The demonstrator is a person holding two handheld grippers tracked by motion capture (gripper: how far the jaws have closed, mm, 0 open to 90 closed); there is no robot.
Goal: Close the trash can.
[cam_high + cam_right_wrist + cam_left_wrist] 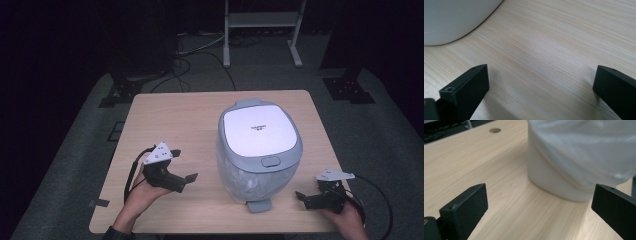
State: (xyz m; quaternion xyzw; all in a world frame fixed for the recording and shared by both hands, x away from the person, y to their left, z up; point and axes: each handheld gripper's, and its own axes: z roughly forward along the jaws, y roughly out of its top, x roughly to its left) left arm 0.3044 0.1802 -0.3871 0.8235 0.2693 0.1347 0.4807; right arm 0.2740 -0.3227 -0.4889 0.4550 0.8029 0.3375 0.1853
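A pale wood-grain table (165,115) with rounded corners stands on grey carpet (370,130) in a dark room, and a rice cooker (259,150), grey with a white closed lid, sits right of the table's middle toward the near edge. Behind the rice cooker, beyond the table, a white metal frame (262,30) stands on the floor, with black cables (200,60) trailing beside it. The left gripper (183,165), jaws wide apart and empty, hovers just left of the rice cooker; the right gripper (306,197), jaws also apart, sits low by the cooker's right side near the table's front edge.
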